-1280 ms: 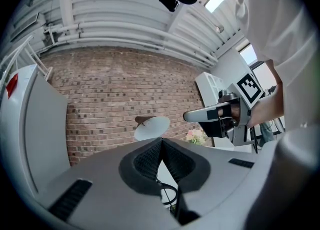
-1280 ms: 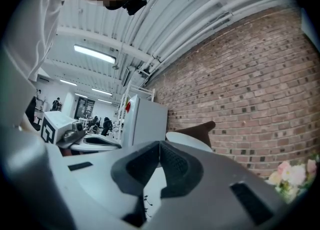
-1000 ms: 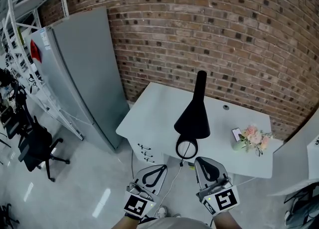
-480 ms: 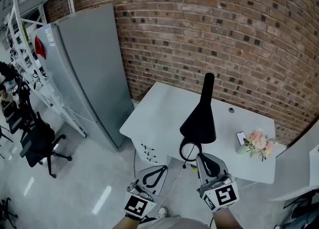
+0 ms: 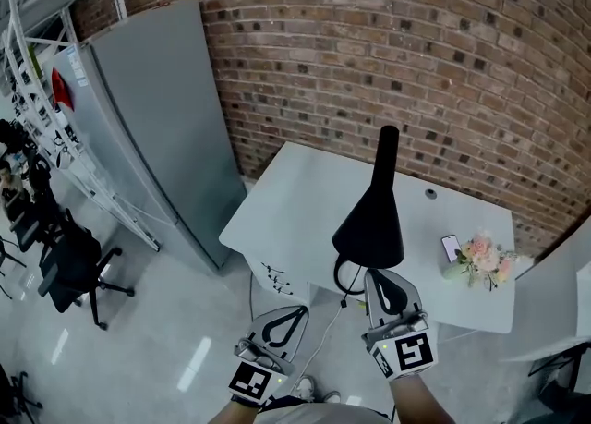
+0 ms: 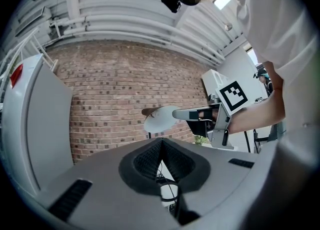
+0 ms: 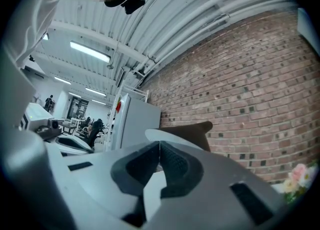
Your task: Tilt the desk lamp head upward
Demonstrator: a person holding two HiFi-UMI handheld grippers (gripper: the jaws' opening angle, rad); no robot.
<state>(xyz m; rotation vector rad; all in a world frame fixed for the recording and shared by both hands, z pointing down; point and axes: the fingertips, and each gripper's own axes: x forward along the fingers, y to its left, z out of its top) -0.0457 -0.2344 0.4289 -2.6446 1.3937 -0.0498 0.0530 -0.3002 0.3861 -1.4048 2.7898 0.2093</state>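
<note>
A black desk lamp [image 5: 371,221] with a cone-shaped head stands on the white desk [image 5: 286,205], its neck rising toward the brick wall. My right gripper [image 5: 373,276] is shut with nothing in it, its tip just under the near rim of the lamp head. In the left gripper view the right gripper's fingers [image 6: 186,115] reach the pale underside of the lamp head [image 6: 159,119]; I cannot tell whether they touch. My left gripper [image 5: 296,310] hangs lower left, off the desk's front edge, shut on nothing. The lamp head [image 7: 192,130] looms just past the right gripper [image 7: 159,146].
A tall grey cabinet [image 5: 157,117] stands left of the desk. On the desk's right end sit a small vase of flowers [image 5: 484,260] and a phone [image 5: 451,248]. A black office chair [image 5: 69,260] and metal racks are at far left. A cable hangs off the desk front.
My right gripper has risen and moved forward until its tip is at the lamp head's near rim. The left gripper has stayed low and to the left.
</note>
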